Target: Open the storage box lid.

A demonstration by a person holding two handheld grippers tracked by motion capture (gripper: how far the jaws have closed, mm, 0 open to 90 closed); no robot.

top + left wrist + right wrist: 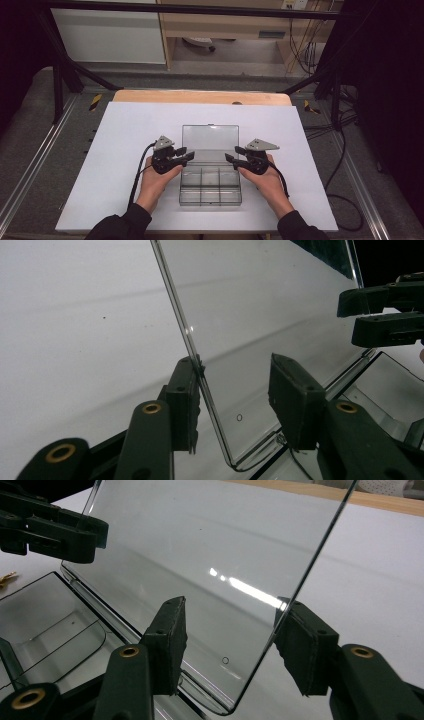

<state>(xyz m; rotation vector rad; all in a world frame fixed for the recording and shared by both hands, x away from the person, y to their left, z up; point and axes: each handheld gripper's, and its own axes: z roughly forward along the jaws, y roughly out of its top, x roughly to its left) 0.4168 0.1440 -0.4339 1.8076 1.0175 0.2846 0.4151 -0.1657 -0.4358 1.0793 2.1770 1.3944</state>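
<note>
Clear plastic compartment box (pixel 210 187) sits on the white sheet (pixel 125 130) covering the wooden desk (pixel 200 96), a bit toward the near edge, roughly centred between the left and right edges. Its clear hinged lid (pixel 210 137) stands raised, tilted toward the far edge; the base has small divided compartments.

Left gripper (pixel 184 156) is at the lid's left side edge, held in the person's left hand (pixel 156 181). In the left gripper view the lid edge (pixel 200 375) runs between the two black jaws: one pad (pixel 185 400) touches the edge, the other pad (pixel 292 400) stands clear of the lid face. Jaws parted, not clamped on it.

Right gripper (pixel 235 154) is at the lid's right side edge, in the right hand (pixel 267 182). In the right gripper view the lid (pixel 210 570) passes between the jaws: the outer pad (pixel 302 645) is at or just beside the edge, the inner pad (pixel 167 640) is apart from the lid face. Jaws parted, no squeeze visible.

Both grippers point inward at each other across the box, well apart, with the lid between them. A grey three-cornered plate tops each gripper, and black cables trail back toward the near edge.
</note>
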